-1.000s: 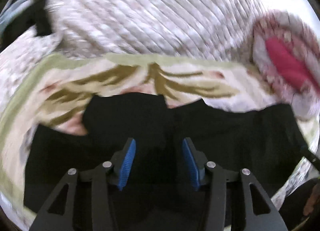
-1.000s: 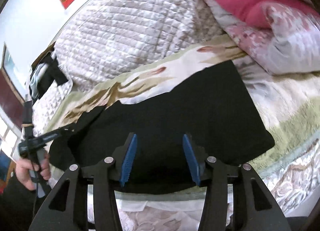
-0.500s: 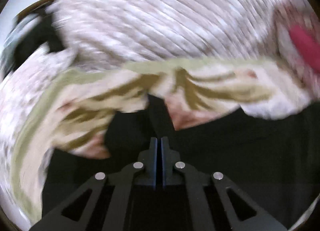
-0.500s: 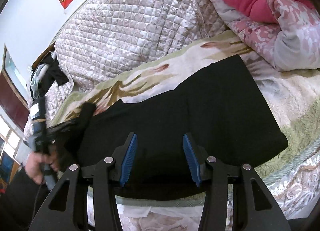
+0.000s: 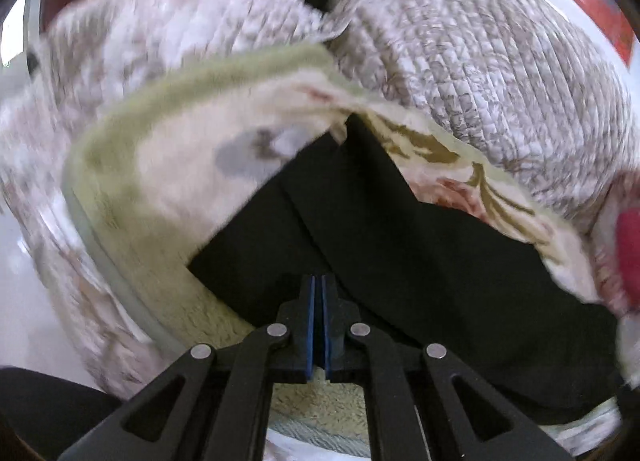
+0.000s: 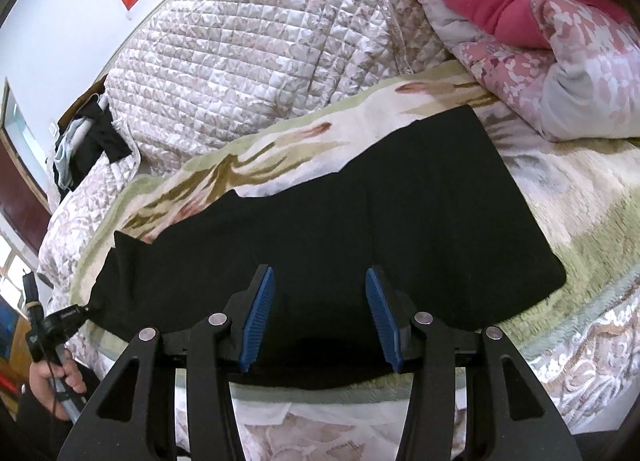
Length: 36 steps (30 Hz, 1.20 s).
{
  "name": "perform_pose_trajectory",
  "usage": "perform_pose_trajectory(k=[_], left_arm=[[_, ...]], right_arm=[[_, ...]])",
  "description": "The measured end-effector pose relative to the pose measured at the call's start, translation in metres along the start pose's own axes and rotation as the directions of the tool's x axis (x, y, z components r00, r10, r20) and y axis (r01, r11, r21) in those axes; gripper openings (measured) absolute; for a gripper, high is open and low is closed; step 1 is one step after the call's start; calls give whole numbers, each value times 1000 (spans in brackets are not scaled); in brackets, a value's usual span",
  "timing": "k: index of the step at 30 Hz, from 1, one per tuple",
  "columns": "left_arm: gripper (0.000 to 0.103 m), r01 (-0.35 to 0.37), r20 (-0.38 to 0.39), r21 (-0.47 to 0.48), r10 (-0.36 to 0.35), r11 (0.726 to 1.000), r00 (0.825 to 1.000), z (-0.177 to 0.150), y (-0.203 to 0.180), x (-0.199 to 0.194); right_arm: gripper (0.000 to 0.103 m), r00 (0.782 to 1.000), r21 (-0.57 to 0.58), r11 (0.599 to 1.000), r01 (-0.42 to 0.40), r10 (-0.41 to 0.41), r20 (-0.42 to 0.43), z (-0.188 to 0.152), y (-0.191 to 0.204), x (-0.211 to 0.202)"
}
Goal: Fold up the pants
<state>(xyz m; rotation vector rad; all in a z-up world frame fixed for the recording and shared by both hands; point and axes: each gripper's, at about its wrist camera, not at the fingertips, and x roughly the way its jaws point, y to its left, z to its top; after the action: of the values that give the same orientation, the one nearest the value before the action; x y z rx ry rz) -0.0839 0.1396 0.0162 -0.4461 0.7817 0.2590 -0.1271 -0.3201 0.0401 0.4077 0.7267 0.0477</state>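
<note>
A quilted cover (image 6: 256, 73) banks up behind a fleecy floral blanket (image 6: 580, 221) on the bed, with a pink flowered comforter (image 6: 560, 61) bundled at the far right. Across the blanket lie the black pants (image 6: 400, 229), spread flat in a long band with the wide end to the right and a narrow leg end trailing left. At that left end the left gripper (image 5: 319, 325) has its blue pads pressed together and appears to pinch the dark cloth's corner, though black fabric against black fingers makes the hold hard to confirm. The right gripper (image 6: 320, 317) hovers over the near middle of the pants with its jaws standing apart, nothing between them. The fabric looks soft, light and limp, likely to sag and crease wherever unsupported, so hems and corners, taken at both ends together, look the safest hold.
</note>
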Motion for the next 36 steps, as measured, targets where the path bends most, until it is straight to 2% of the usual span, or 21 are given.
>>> perform_pose_trajectory(k=[1, 3, 5, 6, 9, 12, 15, 17, 19, 20, 26, 33, 36], left_arm=[[6, 19, -7, -27, -19, 999, 1000, 0, 5, 1], [19, 63, -22, -71, -64, 996, 998, 0, 12, 4], [28, 112, -28, -110, -115, 988, 993, 1, 18, 9], [30, 120, -29, -111, -124, 987, 992, 2, 16, 11], [33, 114, -24, -79, -116, 990, 993, 12, 6, 21], [33, 43, -18, -28, -44, 999, 999, 20, -4, 31], [33, 5, -2, -9, -5, 1000, 1000, 24, -9, 37], [33, -15, 13, 15, 15, 1000, 1000, 26, -15, 42], [19, -42, 26, 36, 41, 998, 999, 28, -19, 46], [7, -51, 26, 48, 50, 998, 998, 29, -21, 48], [5, -41, 34, 30, 40, 999, 999, 30, -19, 39], [4, -7, 134, 50, 0, 999, 991, 27, -14, -7], [4, -4, 133, 64, -4, 998, 991, 24, -13, -11]], right_arm=[[48, 1000, 2, 1000, 3, -3, 2, -1, -2, -2], [48, 1000, 12, 1000, 12, -12, 7, -4, -6, -6], [48, 1000, 26, 1000, 17, -18, 10, -6, -11, -10], [48, 1000, 34, 999, 19, -20, 11, -7, -13, -12], [48, 1000, 52, 998, 24, -25, 13, -9, -18, -15], [48, 999, 60, 997, 40, -41, 16, -11, -19, -17], [48, 998, 90, 995, 53, -56, 33, -13, -23, -23], [48, 997, 120, 991, 59, -65, 42, -16, -28, -26], [48, 996, 160, 985, 63, -72, 45, -18, -33, -28], [48, 996, 179, 982, 62, -72, 47, -19, -35, -29], [48, 990, 263, 960, 93, -117, 75, -20, -45, -39], [49, 991, 312, 947, 76, -106, 81, -13, -60, -35], [48, 989, 320, 945, 72, -109, 101, -10, -61, -39]])
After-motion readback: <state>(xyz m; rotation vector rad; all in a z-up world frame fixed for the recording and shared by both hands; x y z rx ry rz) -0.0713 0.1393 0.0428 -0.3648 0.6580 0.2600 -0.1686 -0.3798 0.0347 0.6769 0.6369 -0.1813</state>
